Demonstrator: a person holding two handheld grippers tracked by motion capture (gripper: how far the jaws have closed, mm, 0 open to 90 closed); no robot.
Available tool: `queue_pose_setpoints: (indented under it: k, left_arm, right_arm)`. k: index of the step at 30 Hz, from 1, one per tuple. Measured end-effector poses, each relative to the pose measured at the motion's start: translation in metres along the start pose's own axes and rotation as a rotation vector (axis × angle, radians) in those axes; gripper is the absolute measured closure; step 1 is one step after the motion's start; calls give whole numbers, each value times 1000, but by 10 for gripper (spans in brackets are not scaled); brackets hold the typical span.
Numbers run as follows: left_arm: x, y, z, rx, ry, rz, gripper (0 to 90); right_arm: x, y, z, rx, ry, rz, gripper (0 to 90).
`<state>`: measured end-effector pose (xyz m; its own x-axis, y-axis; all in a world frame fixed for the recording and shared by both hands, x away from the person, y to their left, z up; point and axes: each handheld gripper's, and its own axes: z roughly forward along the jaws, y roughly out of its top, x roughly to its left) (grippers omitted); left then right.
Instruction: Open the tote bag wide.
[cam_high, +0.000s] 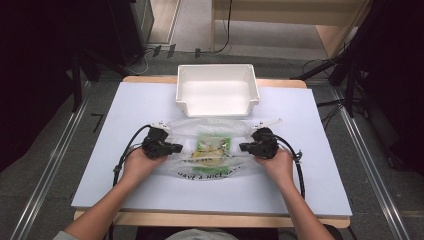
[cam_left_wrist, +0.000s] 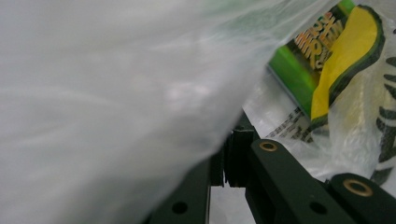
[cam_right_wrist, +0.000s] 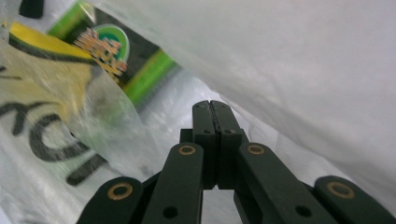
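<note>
Two grippers pinch our thin, crinkly clear plastic bag (cam_high: 210, 150) at mid-table: the left gripper (cam_high: 176, 148) clamps its left edge, the right gripper (cam_high: 244, 147) its right. Inside lies a glossy green-and-yellow packet (cam_high: 212, 146). A white rectangular plastic bin (cam_high: 217, 90) sits beyond.

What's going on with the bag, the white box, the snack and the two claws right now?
Plastic bag: lying flat on the table, printed side up, pinched at both sides.
Snack packet: inside the bag.
White bin: empty, upright, behind the bag.
Left claw: shut on the bag's left edge.
Right claw: shut on the bag's right edge.
</note>
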<state>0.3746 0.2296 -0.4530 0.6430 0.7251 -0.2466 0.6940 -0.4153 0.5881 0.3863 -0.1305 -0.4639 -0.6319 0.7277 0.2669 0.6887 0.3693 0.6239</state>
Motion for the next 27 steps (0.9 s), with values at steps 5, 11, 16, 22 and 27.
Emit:
queue_pose_setpoints:
  k: [5,11,16,22,27]
  left_arm:
    - [5,-5,-3,13,20,-19,900]
    - [13,-11,-10,8,44,-62,900]
    - [21,-14,-16,4,58,-105,900]
    - [32,-20,-26,-3,92,-136,900]
    - [42,-26,-35,-3,116,-161,900]
  right_arm:
    - [-2,-6,1,18,-22,4,900]
    - [-3,-10,-3,24,-58,14,900]
    - [-5,-15,-10,40,-88,22,900]
    - [-14,-24,-22,49,-103,48,900]
    - [-20,-35,-31,44,-103,72,900]
